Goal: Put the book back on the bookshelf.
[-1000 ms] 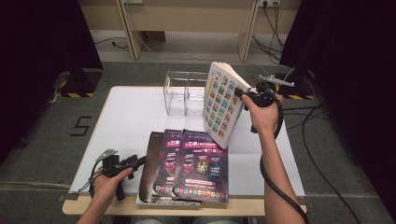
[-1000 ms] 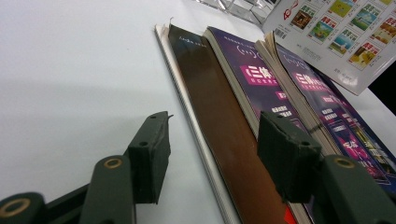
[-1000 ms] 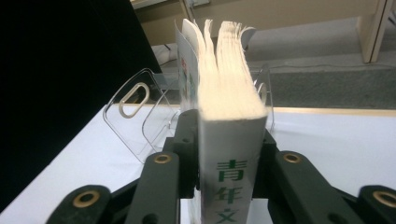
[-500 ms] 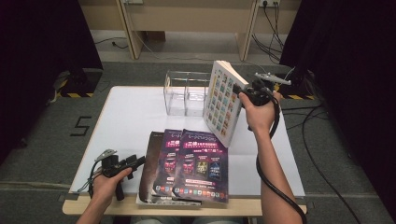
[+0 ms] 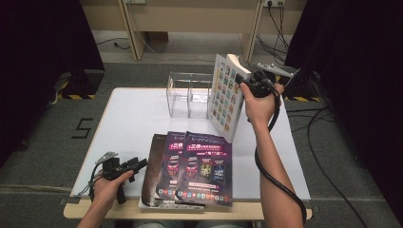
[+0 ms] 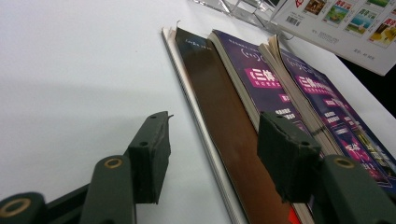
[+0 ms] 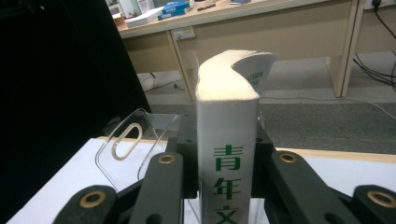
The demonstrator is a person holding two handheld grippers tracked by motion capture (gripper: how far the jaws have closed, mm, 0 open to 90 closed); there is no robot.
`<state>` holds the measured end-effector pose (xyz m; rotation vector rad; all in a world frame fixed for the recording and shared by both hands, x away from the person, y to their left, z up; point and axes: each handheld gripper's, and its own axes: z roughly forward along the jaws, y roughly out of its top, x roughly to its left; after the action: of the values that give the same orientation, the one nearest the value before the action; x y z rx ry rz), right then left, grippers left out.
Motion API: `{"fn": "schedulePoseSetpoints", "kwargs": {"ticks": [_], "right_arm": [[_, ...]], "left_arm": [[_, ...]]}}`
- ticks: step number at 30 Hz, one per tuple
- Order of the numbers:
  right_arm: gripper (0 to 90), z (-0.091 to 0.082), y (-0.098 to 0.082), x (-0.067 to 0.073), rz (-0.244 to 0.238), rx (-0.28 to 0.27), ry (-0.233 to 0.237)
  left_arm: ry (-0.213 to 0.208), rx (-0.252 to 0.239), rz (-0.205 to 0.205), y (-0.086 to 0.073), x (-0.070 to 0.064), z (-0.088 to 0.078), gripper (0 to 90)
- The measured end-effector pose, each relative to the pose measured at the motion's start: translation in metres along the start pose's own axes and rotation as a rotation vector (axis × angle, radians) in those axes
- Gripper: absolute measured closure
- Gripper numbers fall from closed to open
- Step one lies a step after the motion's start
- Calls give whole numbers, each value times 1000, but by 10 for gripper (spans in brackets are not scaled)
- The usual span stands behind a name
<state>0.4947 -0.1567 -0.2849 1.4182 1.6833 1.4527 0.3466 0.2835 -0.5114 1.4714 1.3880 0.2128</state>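
Note:
A thick white book (image 5: 225,97), its cover tiled with small colour pictures, hangs upright above the table's far right. My right gripper (image 5: 256,81) is shut on its spine edge. In the right gripper view the white spine (image 7: 227,154) with green characters stands between the two black jaws, its pages fanning at the top. Overlapping purple magazines (image 5: 199,166) lie at the table's front edge. My left gripper (image 5: 127,167) rests just left of them, open. In the left gripper view its pads (image 6: 152,151) stand wide apart beside the brown cover (image 6: 224,121) at the stack's edge, holding nothing.
A clear acrylic holder (image 5: 187,95) with two compartments stands at the back middle of the white table (image 5: 138,114), just left of the lifted book; its handle cut-out (image 7: 126,140) lies close below the right gripper. Cables trail on the floor at right.
The right hand has lifted the white book higher and a little toward the far side. The left hand and the magazines have not moved.

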Motion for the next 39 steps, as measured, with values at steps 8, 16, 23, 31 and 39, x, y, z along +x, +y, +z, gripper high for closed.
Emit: {"fn": "schedulePoseSetpoints", "kwargs": {"ticks": [8,16,23,31,39], "right_arm": [[741,9,21,8,-9,-50,-21],[741,19,39,7,-1,-102,-45],[740,37,46,8,4,-112,-56],[740,57,40,8,5,-112,-80],[739,72,18,5,8,-78,-91]], "left_arm": [[0,-1,-4,0,1,-1,435],[-1,-3,-5,0,2,-1,435],[-1,-4,-8,1,2,-1,435],[0,-5,-7,1,4,-2,436],[-1,-2,-7,1,4,-1,436]]}}
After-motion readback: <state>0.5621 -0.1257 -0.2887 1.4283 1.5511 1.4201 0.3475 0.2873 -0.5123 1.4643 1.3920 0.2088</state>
